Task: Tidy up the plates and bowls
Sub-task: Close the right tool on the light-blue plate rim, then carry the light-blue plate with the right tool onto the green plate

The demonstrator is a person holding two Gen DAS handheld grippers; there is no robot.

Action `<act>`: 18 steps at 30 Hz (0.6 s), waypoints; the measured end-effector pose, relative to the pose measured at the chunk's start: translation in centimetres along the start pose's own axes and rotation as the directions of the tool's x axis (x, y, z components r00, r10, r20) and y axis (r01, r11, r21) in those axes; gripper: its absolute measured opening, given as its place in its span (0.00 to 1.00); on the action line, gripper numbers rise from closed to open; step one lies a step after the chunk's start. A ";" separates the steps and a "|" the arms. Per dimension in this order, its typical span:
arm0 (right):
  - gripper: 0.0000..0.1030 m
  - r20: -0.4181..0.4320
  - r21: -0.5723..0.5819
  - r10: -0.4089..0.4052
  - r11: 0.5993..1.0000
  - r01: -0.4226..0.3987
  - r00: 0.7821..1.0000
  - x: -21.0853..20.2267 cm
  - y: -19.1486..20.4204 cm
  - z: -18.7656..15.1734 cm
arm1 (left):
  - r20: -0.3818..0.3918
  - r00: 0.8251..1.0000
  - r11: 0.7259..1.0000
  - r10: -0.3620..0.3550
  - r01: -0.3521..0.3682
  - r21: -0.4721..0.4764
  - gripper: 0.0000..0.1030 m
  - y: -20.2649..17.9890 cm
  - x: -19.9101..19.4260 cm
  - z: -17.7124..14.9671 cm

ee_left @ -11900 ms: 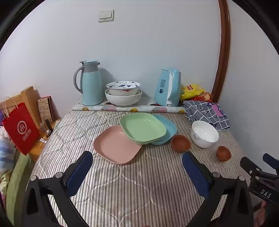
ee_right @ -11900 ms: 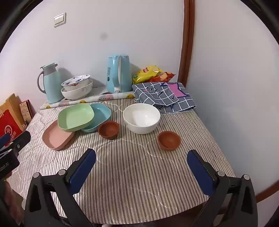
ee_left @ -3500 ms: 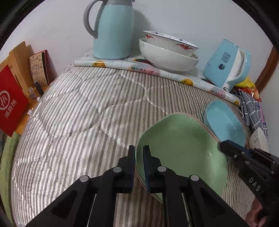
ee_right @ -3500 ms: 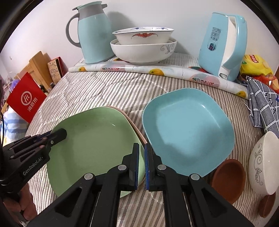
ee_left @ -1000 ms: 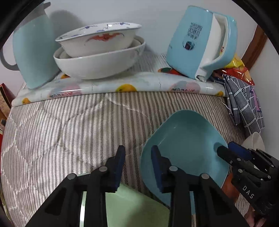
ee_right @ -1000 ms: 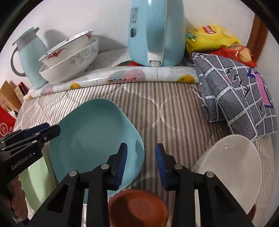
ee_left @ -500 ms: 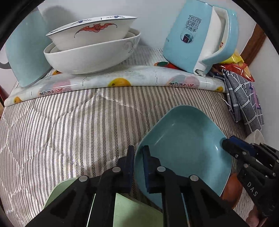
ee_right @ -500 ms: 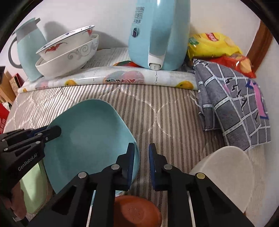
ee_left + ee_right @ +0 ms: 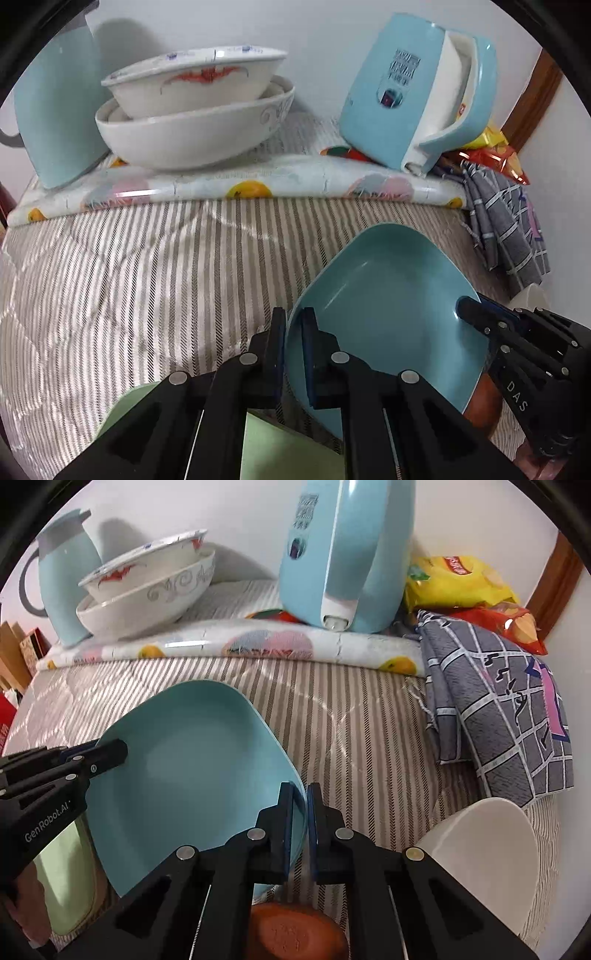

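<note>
- Because the blue plate [image 9: 388, 306] is wide and shallow, each tool takes one side of it: the left gripper [image 9: 293, 332] is clamped on the plate's left rim, its pads pinching the thin wall from inside and outside.
- On the opposite side, the right gripper [image 9: 307, 812] is likewise clenched on the right rim, so the load looks shared and the plate should not swing when raised.
- Seen from the right wrist, the plate [image 9: 192, 760] sits on the striped cloth [image 9: 351, 716] near the table's middle, its left edge just beside the green plate [image 9: 70, 882], which lies low at the left.
- My reading is that the green plate is the stack to build on, so the blue one is gripped in order to be carried over and nested on it.
- A small brown dish [image 9: 295, 934] lies just under the right tool and touches or nearly touches the blue rim; a lift should go upward first to avoid dragging it.
- A white bowl [image 9: 487, 864] stands to the right, apart from the plate and not yet sorted.
- At the back, two stacked bowls [image 9: 192, 122], a kettle [image 9: 413, 96] and a flask [image 9: 55, 122] stand clear of the work.
</note>
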State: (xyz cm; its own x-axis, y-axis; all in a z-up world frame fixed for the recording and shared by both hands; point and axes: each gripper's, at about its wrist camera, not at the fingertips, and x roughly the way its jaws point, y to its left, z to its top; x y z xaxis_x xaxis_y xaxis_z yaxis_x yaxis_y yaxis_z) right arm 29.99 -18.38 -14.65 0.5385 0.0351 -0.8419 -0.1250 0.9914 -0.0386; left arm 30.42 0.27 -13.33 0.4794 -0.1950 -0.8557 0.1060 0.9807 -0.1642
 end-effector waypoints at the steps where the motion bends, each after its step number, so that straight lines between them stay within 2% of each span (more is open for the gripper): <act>1: 0.07 0.013 0.007 0.007 1.000 -0.007 1.000 -0.5 -0.1 0.1 | 0.009 1.000 1.000 -0.001 0.001 0.001 0.09 0.0 -0.4 0.1; 9: 0.07 0.091 0.036 0.034 0.999 -0.037 0.995 -4.9 -0.5 0.6 | 0.082 0.997 1.000 -0.009 0.009 0.004 0.09 -0.3 -4.7 0.7; 18: 0.06 0.148 0.042 0.035 0.998 -0.042 0.988 -9.7 0.1 -1.2 | 0.135 0.991 1.000 -0.011 0.009 0.012 0.09 -1.2 -9.5 -0.9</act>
State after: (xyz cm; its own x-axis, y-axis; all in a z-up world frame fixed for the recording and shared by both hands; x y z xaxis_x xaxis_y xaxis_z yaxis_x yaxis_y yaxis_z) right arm 23.77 -18.77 -7.17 0.6508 0.0882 -0.7541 -0.1124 0.9935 0.0193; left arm 24.98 0.92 -5.44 0.5912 -0.2053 -0.7799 0.1206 0.9787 -0.1662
